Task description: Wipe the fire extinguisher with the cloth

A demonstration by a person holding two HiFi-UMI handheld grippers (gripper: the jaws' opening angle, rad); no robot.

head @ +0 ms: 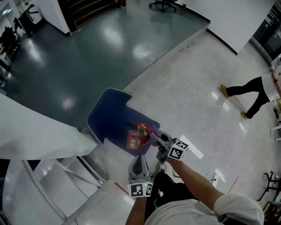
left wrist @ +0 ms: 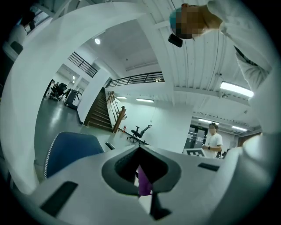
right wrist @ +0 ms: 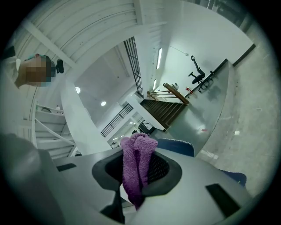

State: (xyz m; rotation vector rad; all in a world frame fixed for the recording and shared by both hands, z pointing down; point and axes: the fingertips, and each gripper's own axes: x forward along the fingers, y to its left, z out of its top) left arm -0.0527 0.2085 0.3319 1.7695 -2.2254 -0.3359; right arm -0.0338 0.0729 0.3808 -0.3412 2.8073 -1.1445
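Note:
A red fire extinguisher (head: 139,136) lies on a blue mat (head: 110,117) on the floor in the head view. Just right of it, my right gripper (head: 158,137) is shut on a purple cloth (head: 155,131), which sits at the extinguisher's right side. The cloth (right wrist: 137,169) hangs bunched between that gripper's jaws in the right gripper view. My left gripper (head: 140,163) is below the extinguisher, jaws together and pointing toward it, with nothing in them. A purple sliver (left wrist: 143,183) shows through its jaw gap. The extinguisher shows in neither gripper view.
A white staircase structure (head: 48,145) stands close on the left. A person (head: 251,95) walks at the right; another person (left wrist: 214,141) stands in the distance. An office chair (head: 164,4) and dark stairs (left wrist: 100,115) are far off. Pale tiled floor (head: 197,96) lies to the right.

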